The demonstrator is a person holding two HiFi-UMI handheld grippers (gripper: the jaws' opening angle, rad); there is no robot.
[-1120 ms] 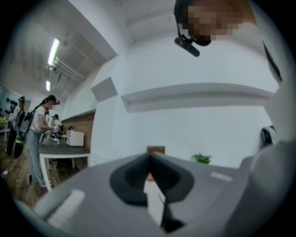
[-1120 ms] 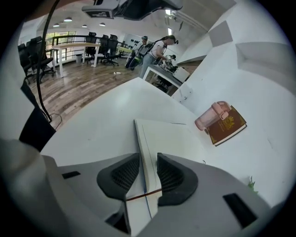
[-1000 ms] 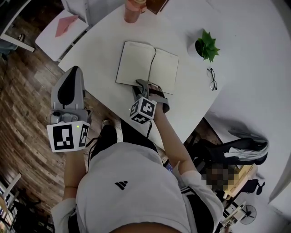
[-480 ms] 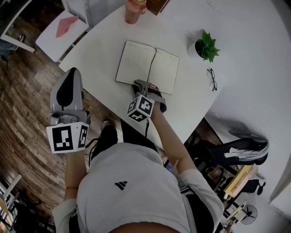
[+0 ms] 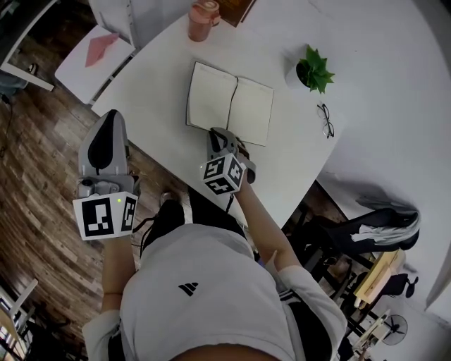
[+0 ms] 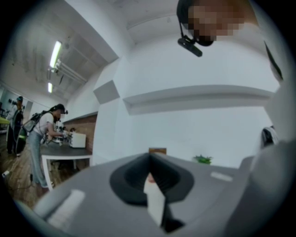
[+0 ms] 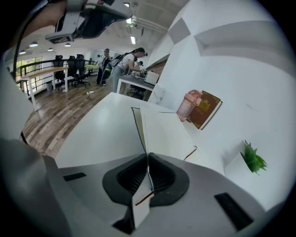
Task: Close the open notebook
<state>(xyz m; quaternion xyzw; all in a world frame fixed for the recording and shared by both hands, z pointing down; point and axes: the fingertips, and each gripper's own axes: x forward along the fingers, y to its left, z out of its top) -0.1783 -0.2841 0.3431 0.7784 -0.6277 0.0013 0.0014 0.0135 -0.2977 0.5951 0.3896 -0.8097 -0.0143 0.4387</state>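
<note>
The open notebook (image 5: 230,103) lies on the white table (image 5: 162,63) with blank cream pages showing. My right gripper (image 5: 220,137) is at its near edge by the spine, pointing down at a slant. In the right gripper view the jaws are closing on a thin leaf or cover of the notebook (image 7: 164,134), which stands edge-on between them and lifts off the table; the gripper (image 7: 148,159) presses on it. My left gripper (image 5: 106,141) hangs off the table's left side over the wood floor, shut and empty. Its jaws (image 6: 149,159) meet.
A pink tumbler (image 5: 202,17) and a brown book (image 5: 243,7) stand beyond the notebook. To the right are a small potted plant (image 5: 310,68) and a pair of glasses (image 5: 326,120). A white chair with a pink sheet (image 5: 99,46) stands at the left.
My right gripper's jaws have closed onto the notebook's near edge, and the gripper has rolled and risen slightly. The left gripper has stayed put.
</note>
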